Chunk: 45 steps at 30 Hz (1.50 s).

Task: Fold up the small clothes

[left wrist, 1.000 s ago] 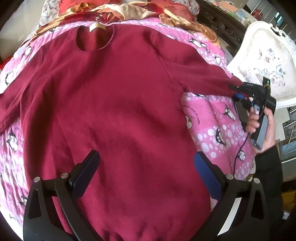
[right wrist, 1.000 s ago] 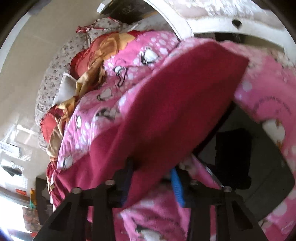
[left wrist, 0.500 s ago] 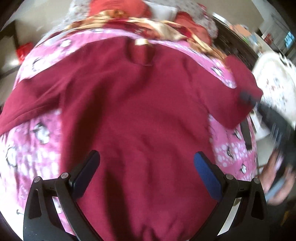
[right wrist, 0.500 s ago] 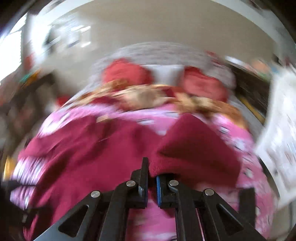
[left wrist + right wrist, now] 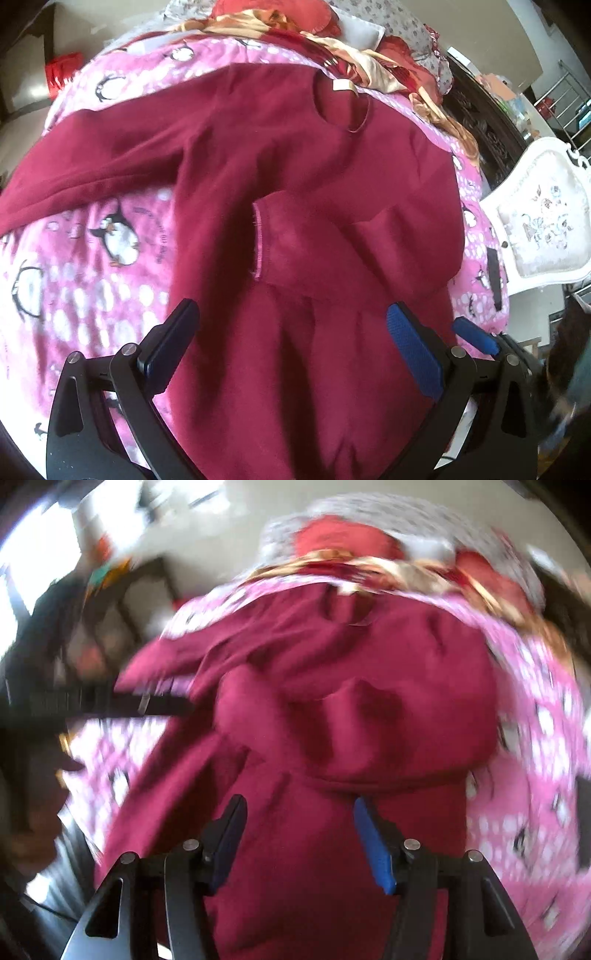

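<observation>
A dark red long-sleeved top [image 5: 258, 155] lies flat on a pink penguin blanket [image 5: 110, 240], neck hole at the far end. Its right sleeve [image 5: 332, 236] is folded across the chest, cuff pointing left. Its left sleeve [image 5: 92, 158] lies stretched out to the left. My left gripper [image 5: 291, 332] is open and empty above the lower body of the top. My right gripper [image 5: 299, 812] is open and empty over the top [image 5: 351, 720], just below the folded sleeve; that view is blurred. A blue fingertip of the right gripper [image 5: 474, 334] shows in the left wrist view.
A white upholstered chair [image 5: 543, 221] stands at the right of the bed. Red and gold bedding and pillows [image 5: 332, 33] lie beyond the top. A dark flat object [image 5: 493, 277] lies on the blanket's right edge. Dark furniture [image 5: 480, 107] stands behind.
The right gripper carried the right sleeve over the chest, let go and opened. The left gripper stayed open and shifted its view leftward.
</observation>
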Motion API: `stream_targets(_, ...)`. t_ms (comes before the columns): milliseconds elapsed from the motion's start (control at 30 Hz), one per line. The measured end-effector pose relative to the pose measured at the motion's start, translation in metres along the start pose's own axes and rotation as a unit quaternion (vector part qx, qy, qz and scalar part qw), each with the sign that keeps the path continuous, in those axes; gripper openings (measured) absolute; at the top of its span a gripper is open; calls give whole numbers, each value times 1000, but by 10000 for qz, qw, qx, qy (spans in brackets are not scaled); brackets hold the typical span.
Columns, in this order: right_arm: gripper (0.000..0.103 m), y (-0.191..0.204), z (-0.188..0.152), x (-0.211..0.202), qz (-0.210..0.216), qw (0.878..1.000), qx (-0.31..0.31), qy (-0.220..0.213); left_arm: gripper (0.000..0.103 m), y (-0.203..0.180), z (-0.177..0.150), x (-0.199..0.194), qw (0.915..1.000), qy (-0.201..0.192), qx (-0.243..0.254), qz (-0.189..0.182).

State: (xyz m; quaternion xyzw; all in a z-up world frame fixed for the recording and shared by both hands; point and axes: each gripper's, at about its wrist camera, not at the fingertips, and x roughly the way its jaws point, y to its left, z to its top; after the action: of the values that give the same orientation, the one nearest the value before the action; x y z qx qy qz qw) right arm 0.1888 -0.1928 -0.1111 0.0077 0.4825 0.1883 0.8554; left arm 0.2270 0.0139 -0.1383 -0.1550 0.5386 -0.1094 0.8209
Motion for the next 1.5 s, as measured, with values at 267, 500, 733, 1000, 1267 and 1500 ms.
stream_targets(267,55,-124,13,17,723,9519,2979,-51,80,-2,40,50,9992,314,-23,234)
stream_targets(500,24,-167,41,57,473,9290,3660,284,12,-18,37,66,9953,639,580,451)
stream_targets(733,10,-146,49,18,882,9454,3136,-120,12,-6,-9,-50,9984,-38,555,71)
stream_targets(1000,10,-106,30,77,1235,9477,2874,639,15,25,-65,-10,9900,1074,623,674)
stream_targets(1267,79,-128,20,29,1418,9317,3335,-233,75,8,-52,-104,9921,-328,1119,453)
stream_targets(1500,56,-162,42,53,1618,9234,3470,-279,78,-64,22,-100,9826,-662,1715,-244)
